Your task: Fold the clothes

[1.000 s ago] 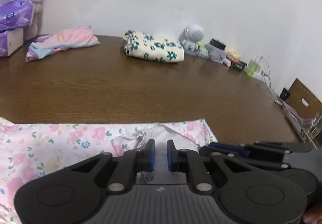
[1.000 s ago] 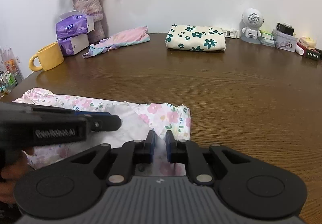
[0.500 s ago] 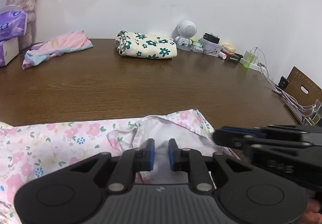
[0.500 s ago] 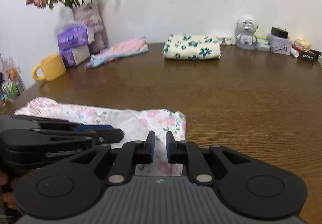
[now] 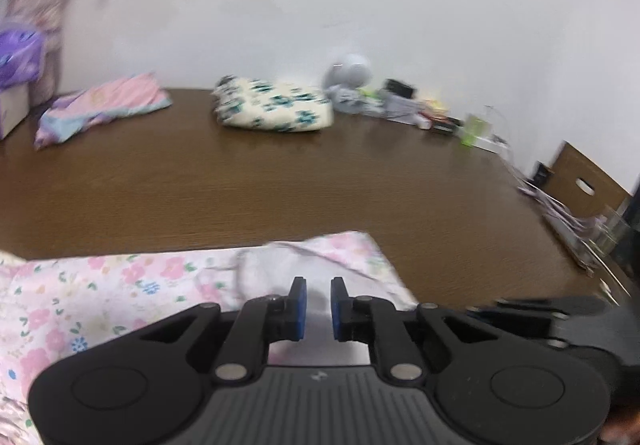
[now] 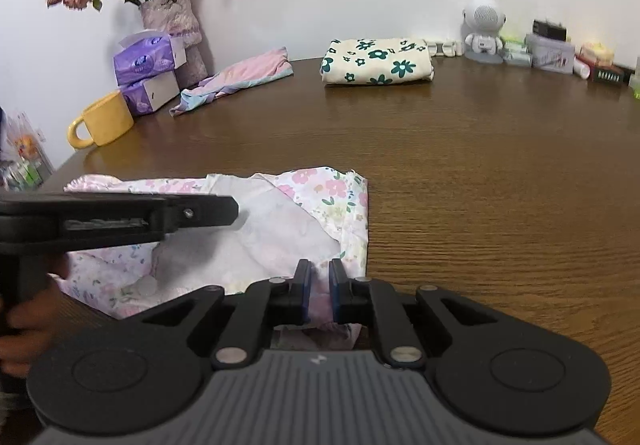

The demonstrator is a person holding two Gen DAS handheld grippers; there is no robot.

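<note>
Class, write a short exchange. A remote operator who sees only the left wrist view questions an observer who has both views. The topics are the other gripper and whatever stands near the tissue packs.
Operator: Something black juts in at my right edge. What is it doing?
Observer: That is the right gripper. It is closed to a narrow gap at the near right corner of the floral garment, with pink-flowered cloth between its pads, so it looks pinched.
Operator: Is there anything by the tissue packs that my frame cuts off?
Observer: Yes, a yellow mug stands upright in front of them, with its handle pointing away from them.
</note>
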